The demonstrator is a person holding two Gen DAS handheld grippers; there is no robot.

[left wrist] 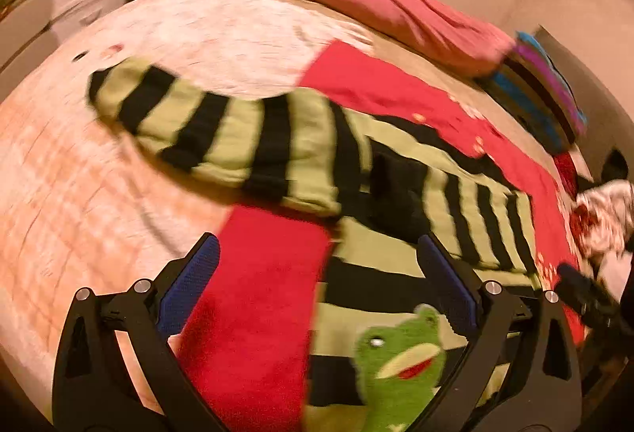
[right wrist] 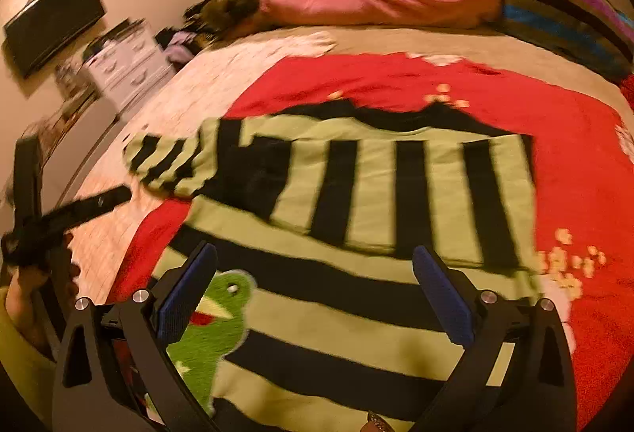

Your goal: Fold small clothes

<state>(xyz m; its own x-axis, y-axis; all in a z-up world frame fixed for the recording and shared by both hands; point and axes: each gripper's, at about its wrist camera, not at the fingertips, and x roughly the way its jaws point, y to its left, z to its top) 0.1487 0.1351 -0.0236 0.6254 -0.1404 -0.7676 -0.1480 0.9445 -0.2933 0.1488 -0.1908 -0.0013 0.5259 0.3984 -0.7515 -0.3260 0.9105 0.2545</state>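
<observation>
Lying across a red blanket (right wrist: 554,154) on the bed (left wrist: 99,154), the striped sweater (right wrist: 356,293) looks half folded: its upper part is doubled over the body, and one sleeve (left wrist: 190,127) runs out sideways onto the pale bedcover. A green frog patch (right wrist: 214,329) is sewn to the front, close to the near hem. Both claws hang above it, spread wide with nothing between the blue pads; the left gripper (left wrist: 317,285) sits over the edge where sweater meets blanket, the right gripper (right wrist: 315,297) over the striped body. The knit seems thick and soft, light for its bulk, so I would expect it to sag and drape rather than hold a crease, and to cling a little to the fleecy blanket beneath. Pinching a single layer may let it stretch, so the cuff of the loose sleeve, or the doubled edge at the fold, looks like the firmer place to take hold. Motion blur hides the finer texture.
</observation>
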